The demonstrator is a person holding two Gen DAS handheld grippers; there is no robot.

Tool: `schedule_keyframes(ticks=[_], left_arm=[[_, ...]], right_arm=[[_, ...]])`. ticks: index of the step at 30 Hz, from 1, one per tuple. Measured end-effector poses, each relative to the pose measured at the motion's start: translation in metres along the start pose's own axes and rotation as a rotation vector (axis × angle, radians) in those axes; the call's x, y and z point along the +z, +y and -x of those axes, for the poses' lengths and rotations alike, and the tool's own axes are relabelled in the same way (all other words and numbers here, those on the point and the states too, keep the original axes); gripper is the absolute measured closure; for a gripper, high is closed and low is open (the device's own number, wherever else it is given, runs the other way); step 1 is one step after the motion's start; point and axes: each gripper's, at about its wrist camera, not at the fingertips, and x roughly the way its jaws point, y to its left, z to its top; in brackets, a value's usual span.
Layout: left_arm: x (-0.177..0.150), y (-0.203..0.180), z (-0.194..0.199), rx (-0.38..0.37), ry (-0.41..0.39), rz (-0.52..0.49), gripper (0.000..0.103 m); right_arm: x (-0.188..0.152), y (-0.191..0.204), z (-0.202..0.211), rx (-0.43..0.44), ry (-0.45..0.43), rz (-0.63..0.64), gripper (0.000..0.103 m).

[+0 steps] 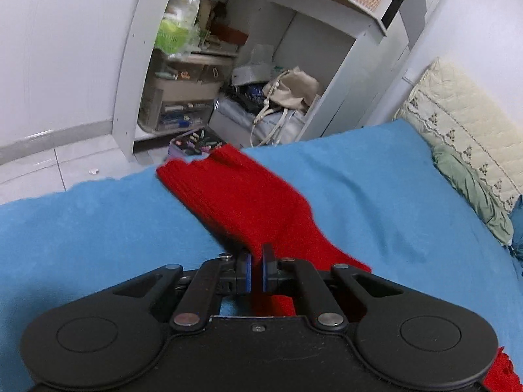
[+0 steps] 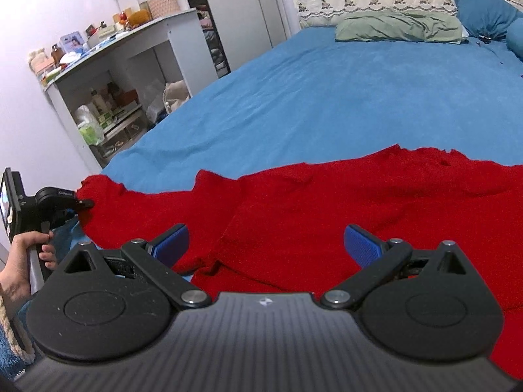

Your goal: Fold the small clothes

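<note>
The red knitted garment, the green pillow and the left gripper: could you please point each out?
Red knitted garment (image 2: 327, 202): right wrist view, middle of the spread cloth.
Green pillow (image 2: 398, 26): right wrist view, its wrinkled top.
Left gripper (image 1: 256, 261): left wrist view, between the fingertips.

Even, soft indoor light, no hard shadows. Strong fisheye bend at edges w/ dark corners. Red knitted sweater sleeve (image 1: 248, 202) motion-blurred in left view; right view sharper. Faint glare on pale glossy floor tiles (image 1: 49, 163).

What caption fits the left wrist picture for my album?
Left tool pinching a red knitted sweater's sleeve above the blue bedspread.
</note>
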Motion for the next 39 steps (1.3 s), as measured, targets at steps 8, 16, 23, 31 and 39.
schedule_keyframes(ticks=[8,16,23,31,39], left_arm=[[0.009,-0.121,0.074,-0.262,-0.113,-0.161,0.098],[-0.092,-0.326,0.134,-0.634,-0.072,-0.49,0.098],[-0.246,-0.399,0.087,-0.625,0.193,-0.73,0.098],[-0.29,-0.393,0.069,-0.584,0.272,-0.808,0.083],[-0.211,-0.313,0.142,-0.499,0.044,-0.827,0.008]], right_arm=[[0.016,-0.034,0.038,-0.042,-0.085,-0.072,0.0],[0.029,-0.11,0.103,-0.2,-0.152,-0.135,0.0],[0.006,-0.183,0.129,-0.306,-0.083,-0.18,0.0],[-0.016,-0.204,0.127,-0.3,-0.042,-0.177,0.0],[0.009,-0.181,0.125,-0.217,-0.064,-0.047,0.0]])
